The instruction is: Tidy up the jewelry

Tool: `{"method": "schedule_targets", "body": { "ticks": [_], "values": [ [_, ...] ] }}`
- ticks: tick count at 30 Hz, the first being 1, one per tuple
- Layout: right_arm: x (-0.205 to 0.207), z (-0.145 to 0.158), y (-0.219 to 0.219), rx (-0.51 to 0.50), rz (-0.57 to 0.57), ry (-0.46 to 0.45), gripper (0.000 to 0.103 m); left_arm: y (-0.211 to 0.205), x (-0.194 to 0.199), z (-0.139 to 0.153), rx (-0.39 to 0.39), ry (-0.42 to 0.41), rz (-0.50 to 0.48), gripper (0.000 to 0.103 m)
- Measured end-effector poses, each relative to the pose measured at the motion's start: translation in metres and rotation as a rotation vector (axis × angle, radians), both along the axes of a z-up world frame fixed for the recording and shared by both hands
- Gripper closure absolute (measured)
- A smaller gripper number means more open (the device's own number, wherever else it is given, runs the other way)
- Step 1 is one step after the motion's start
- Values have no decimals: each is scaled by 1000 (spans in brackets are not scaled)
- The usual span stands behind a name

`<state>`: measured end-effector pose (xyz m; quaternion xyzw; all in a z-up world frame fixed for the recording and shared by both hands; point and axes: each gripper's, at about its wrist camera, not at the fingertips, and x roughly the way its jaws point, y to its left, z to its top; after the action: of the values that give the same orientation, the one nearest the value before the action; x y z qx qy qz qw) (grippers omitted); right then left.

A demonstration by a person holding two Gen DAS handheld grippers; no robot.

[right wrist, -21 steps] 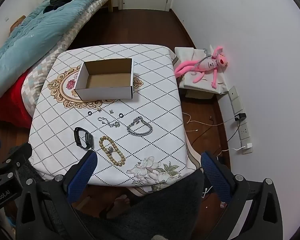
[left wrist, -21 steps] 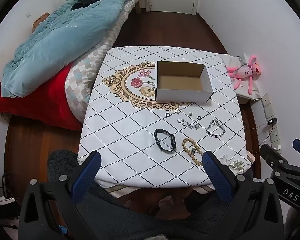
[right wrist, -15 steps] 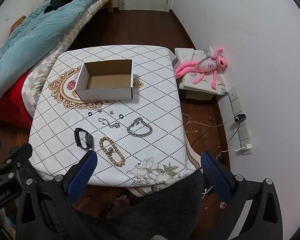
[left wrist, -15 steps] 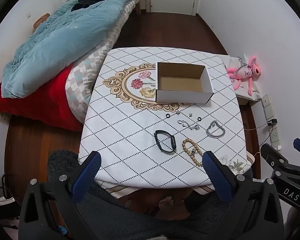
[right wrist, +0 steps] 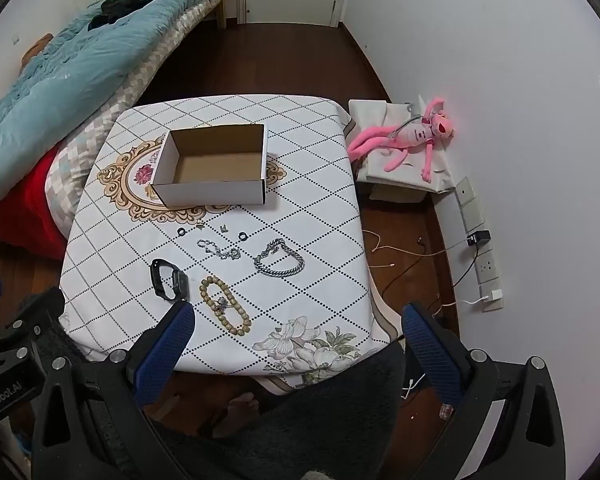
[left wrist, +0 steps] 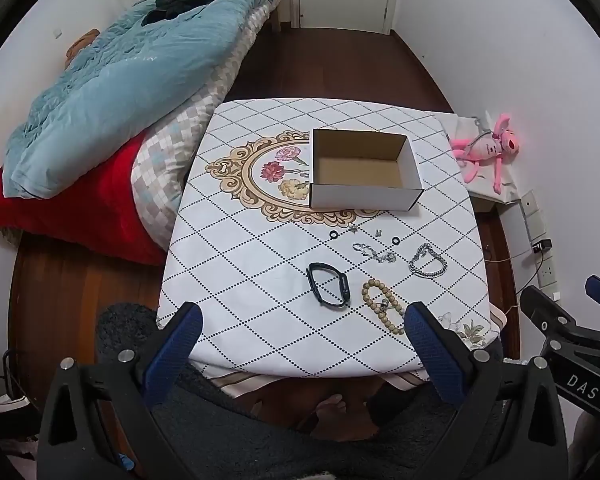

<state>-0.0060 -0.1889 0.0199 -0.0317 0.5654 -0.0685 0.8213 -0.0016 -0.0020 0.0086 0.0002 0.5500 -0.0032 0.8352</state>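
An open, empty white cardboard box [left wrist: 364, 196] [right wrist: 214, 192] stands mid-table. In front of it lie two small black rings [left wrist: 333, 235] [right wrist: 242, 235], tiny silver pieces [left wrist: 378, 232], a thin silver chain [left wrist: 374, 252] [right wrist: 219, 249], a thick silver chain bracelet [left wrist: 428, 267] [right wrist: 279, 263], a black band [left wrist: 327, 283] [right wrist: 169, 279] and a wooden bead bracelet [left wrist: 383, 306] [right wrist: 225, 310]. My left gripper [left wrist: 300, 328] and right gripper [right wrist: 298, 328] are both open and empty, held high above the table's near edge.
The table [left wrist: 260, 280] has a white diamond-pattern cloth. A bed with a blue quilt [left wrist: 120, 72] stands at the left. A pink plush toy [right wrist: 412, 136] lies on a low box at the right, near wall sockets and cables [right wrist: 476, 240].
Both views have shifted very slightly; the table sits a touch lower in frame. No object has moved and both grippers stay open.
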Motion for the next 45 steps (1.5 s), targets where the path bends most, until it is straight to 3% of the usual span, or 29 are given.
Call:
{"method": "schedule_targets", "body": {
  "ticks": [45],
  "values": [
    [3,15,5,0,3,-16,0,0,3,12,-10,-24,-4,0]
  ]
}}
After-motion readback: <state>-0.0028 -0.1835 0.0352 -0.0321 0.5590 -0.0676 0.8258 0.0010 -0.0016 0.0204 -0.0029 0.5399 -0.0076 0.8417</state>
